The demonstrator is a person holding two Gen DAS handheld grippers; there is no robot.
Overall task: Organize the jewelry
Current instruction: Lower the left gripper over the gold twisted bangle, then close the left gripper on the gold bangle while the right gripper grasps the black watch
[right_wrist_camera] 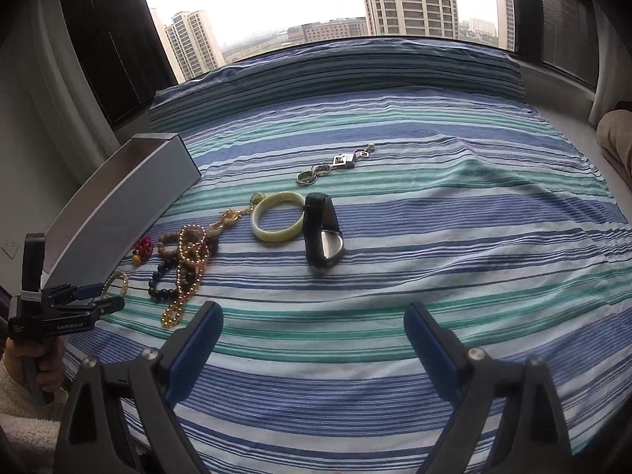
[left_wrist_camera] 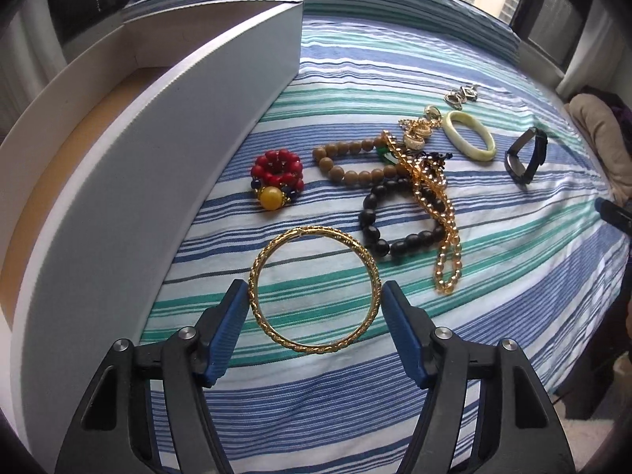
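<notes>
My left gripper (left_wrist_camera: 315,296) is shut on a gold bangle (left_wrist_camera: 314,237), its blue pads touching the ring's two sides, just above the striped bedspread (left_wrist_camera: 493,284). A white open box (left_wrist_camera: 221,91) stands to the left. Beyond lie a red bead bracelet (left_wrist_camera: 278,175), a tan bead bracelet (left_wrist_camera: 351,158), a black bead bracelet (left_wrist_camera: 395,229), a gold chain (left_wrist_camera: 438,217), a pale green bangle (left_wrist_camera: 470,134), a black watch (left_wrist_camera: 527,156) and a silver chain (left_wrist_camera: 462,94). My right gripper (right_wrist_camera: 314,312) is open and empty above the bedspread, near the watch (right_wrist_camera: 322,229) and green bangle (right_wrist_camera: 276,217).
The right wrist view shows the left gripper (right_wrist_camera: 98,296) beside the box (right_wrist_camera: 118,201), with the jewelry pile (right_wrist_camera: 185,260) next to it. A window (right_wrist_camera: 316,0) runs behind the bed. A beige cushion (left_wrist_camera: 600,134) lies at the right edge.
</notes>
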